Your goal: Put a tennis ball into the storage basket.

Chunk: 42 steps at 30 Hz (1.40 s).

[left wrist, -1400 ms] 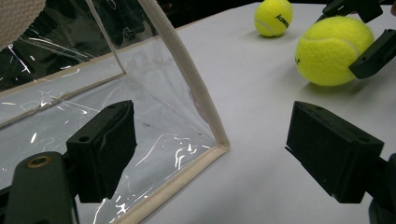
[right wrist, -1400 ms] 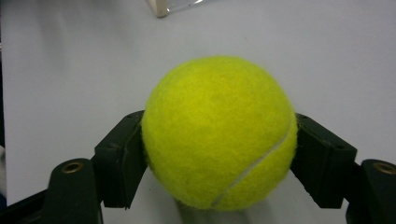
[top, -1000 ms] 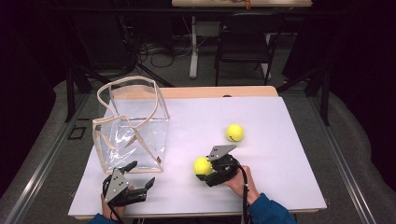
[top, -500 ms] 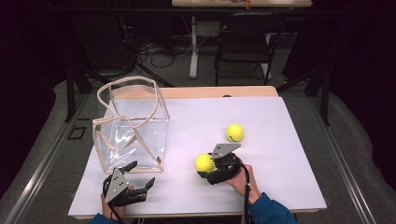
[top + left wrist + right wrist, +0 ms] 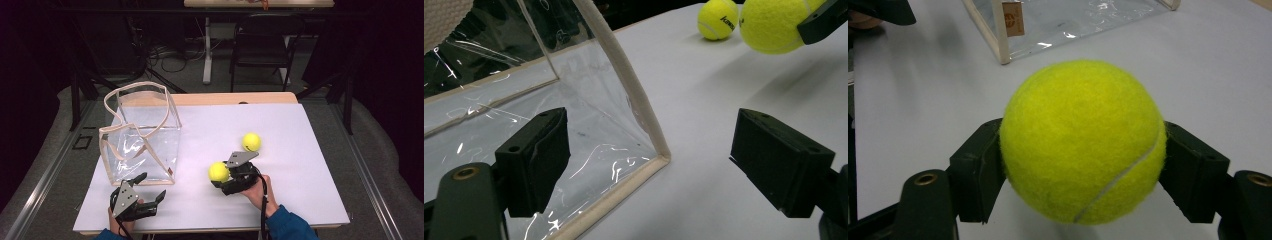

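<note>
**Tennis ball in right claw; left claw empty beside clear bag**

Right gripper: clenched on a tennis ball. In the right gripper view the ball sits squarely between the two black jaws, both pads pressed into its felt, a white seam curving down its lower right. The high view gives only the ball at the claw's tip, with the grey plate above the claw. In the left gripper view, the held ball hangs clear of the white table, its shadow beneath.

Second tennis ball: on the table just beyond the right claw, apart from it. The left gripper view adds dark lettering on this ball, unreadable from above.

Left gripper: released, jaws wide apart, nothing between the pads. Its own view places the bottom corner of the clear plastic tote bag, with cream fabric edging, just ahead of the jaws and nearer the left one.

Clear plastic tote bag: standing upright, just beyond the left claw, off to the held ball's left. The right gripper view shows a small brown label on a corner strip.
</note>
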Available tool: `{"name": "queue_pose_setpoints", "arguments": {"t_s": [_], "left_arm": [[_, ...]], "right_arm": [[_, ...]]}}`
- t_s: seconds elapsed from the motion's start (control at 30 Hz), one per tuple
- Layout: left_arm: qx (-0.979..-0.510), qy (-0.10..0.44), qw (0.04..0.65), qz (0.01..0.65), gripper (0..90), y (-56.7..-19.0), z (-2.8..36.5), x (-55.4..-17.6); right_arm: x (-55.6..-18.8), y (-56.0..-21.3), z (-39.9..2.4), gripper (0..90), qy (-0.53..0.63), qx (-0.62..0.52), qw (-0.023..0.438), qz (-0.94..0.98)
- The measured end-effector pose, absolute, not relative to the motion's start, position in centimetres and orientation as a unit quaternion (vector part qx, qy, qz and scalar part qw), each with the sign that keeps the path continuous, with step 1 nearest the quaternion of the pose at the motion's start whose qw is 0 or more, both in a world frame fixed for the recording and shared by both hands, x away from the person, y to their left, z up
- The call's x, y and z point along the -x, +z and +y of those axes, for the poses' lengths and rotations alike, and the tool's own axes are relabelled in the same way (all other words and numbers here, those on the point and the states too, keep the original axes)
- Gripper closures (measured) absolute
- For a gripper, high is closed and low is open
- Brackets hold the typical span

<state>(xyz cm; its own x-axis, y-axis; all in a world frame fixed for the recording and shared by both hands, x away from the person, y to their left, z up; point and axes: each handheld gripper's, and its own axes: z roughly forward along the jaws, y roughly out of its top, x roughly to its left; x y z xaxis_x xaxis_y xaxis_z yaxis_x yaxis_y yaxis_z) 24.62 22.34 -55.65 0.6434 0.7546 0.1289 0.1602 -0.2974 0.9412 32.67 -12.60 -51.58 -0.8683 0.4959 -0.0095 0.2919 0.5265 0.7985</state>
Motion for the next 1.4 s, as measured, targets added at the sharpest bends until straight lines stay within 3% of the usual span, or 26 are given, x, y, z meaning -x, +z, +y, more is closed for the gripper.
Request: {"name": "queue_pose_setpoints", "arguments": {"t_s": [1.4], "left_arm": [[-0.749, 0.293, 0.51, 0.306, 15.7, -55.6, 22.5, -24.6]], "right_arm": [[-35.7, -48.8, -11.3, 26.0, 0.449, -0.225, 0.127, 0.855]]}}
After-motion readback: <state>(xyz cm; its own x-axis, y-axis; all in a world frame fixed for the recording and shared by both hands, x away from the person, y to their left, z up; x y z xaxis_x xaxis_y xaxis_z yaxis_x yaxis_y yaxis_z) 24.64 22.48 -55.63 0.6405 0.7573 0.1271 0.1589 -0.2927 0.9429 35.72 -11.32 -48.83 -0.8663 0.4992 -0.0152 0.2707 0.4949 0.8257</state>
